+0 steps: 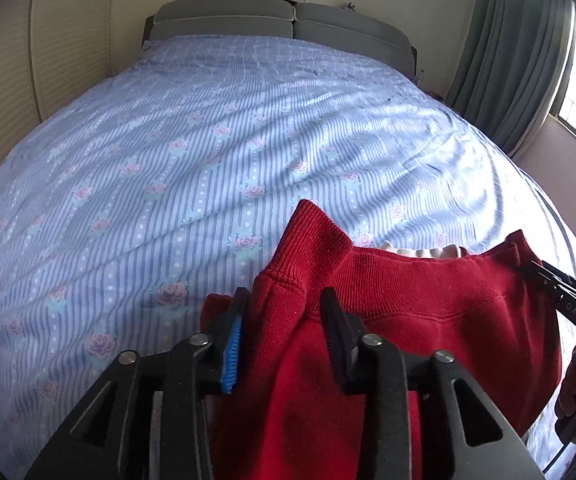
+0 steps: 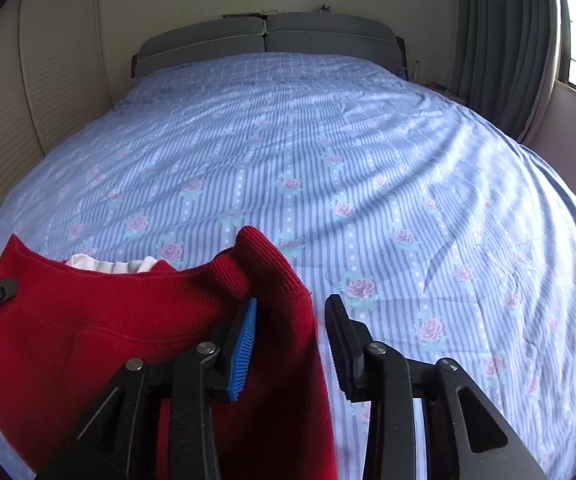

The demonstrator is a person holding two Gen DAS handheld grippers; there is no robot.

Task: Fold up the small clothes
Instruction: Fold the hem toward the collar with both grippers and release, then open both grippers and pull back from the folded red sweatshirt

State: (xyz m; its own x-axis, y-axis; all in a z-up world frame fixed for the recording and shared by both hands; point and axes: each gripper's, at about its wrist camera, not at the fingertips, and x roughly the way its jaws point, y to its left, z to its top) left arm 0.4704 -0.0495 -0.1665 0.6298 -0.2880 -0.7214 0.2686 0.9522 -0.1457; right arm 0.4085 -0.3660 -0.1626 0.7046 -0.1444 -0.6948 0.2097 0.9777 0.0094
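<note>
Sweatshirt (image 1: 407, 320), red, hangs by its ribbed hem between both grippers above the bed (image 1: 208, 140). Left gripper (image 1: 284, 332) and right gripper (image 2: 291, 340) each look parted around cloth. Next, likely: lay it flat.

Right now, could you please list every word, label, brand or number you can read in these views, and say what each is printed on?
"OAS": white letters, running sideways, on the black body of the right gripper, seen at the left wrist view's right edge; the marking may be cut off.
The red knitted garment and the blue striped rose-print bedsheet show no readable text.
</note>
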